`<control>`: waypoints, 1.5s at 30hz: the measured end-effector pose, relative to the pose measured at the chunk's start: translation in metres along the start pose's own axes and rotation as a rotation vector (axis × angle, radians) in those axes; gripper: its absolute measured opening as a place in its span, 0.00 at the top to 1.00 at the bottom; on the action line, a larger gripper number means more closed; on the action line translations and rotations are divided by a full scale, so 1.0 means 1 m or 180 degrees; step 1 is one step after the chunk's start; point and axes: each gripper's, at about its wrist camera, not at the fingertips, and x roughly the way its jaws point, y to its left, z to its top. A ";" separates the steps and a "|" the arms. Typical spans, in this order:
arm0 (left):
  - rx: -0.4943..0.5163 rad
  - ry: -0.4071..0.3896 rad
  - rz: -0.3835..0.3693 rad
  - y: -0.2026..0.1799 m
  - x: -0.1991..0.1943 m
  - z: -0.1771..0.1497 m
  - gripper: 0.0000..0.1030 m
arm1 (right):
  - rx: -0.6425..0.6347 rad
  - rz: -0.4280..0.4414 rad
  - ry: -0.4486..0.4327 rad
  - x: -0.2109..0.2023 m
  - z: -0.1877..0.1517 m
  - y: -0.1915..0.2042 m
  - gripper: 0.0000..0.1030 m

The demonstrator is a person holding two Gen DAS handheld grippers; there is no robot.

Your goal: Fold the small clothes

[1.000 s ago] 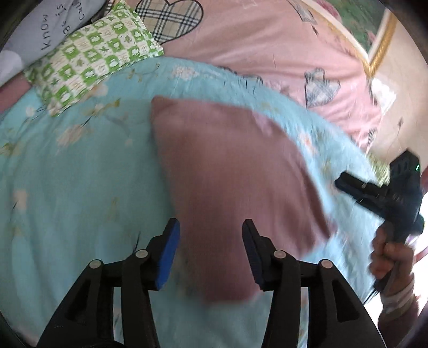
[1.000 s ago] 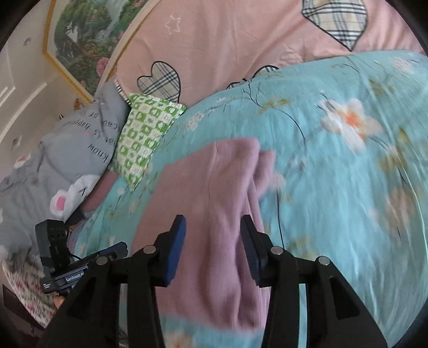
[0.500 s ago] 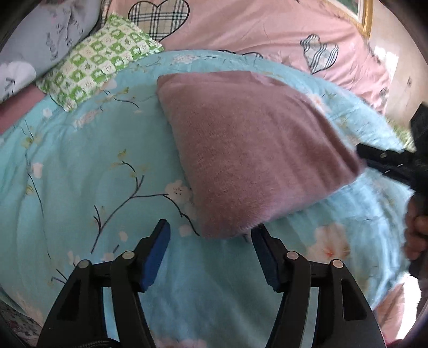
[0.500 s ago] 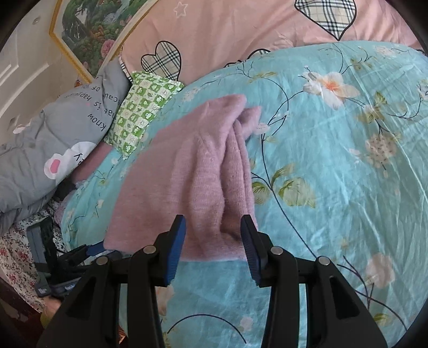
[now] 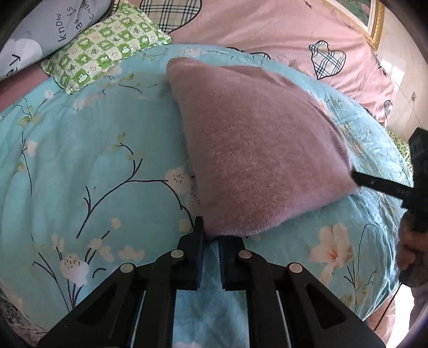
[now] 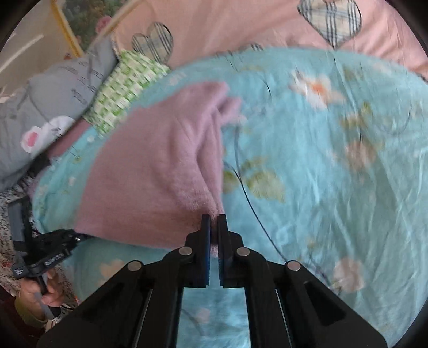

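A fuzzy mauve-pink garment (image 5: 256,150) lies folded on a turquoise floral quilt (image 5: 93,160). My left gripper (image 5: 212,238) is shut on its near left corner. My right gripper (image 6: 214,224) is shut on the other near corner of the garment (image 6: 160,171), where a thick fold bunches up. In the left wrist view the right gripper (image 5: 379,184) shows at the garment's right corner. In the right wrist view the left gripper (image 6: 53,251) shows at the lower left, held by a hand.
A green checked pillow (image 5: 104,56) and a grey printed pillow (image 5: 40,34) lie at the back left. A pink sheet with plaid hearts (image 5: 267,29) lies behind the quilt. A gold-framed picture (image 5: 369,16) hangs on the wall.
Both grippers were open above the garment. They have come down to its near corners and shut on them. The right wrist view is blurred by motion.
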 end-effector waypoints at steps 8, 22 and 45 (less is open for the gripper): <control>0.0143 0.0114 -0.0063 0.004 -0.019 -0.008 0.91 | 0.0368 0.0214 -0.0048 -0.013 0.000 -0.011 0.90; -0.0081 -0.0197 -0.0676 -0.011 -0.020 0.070 0.89 | 0.0176 0.0624 -0.0286 -0.005 0.045 0.045 0.88; 0.0120 -0.0074 -0.0469 -0.006 -0.028 0.005 0.73 | 0.0296 0.0252 -0.0246 -0.005 -0.006 0.005 1.00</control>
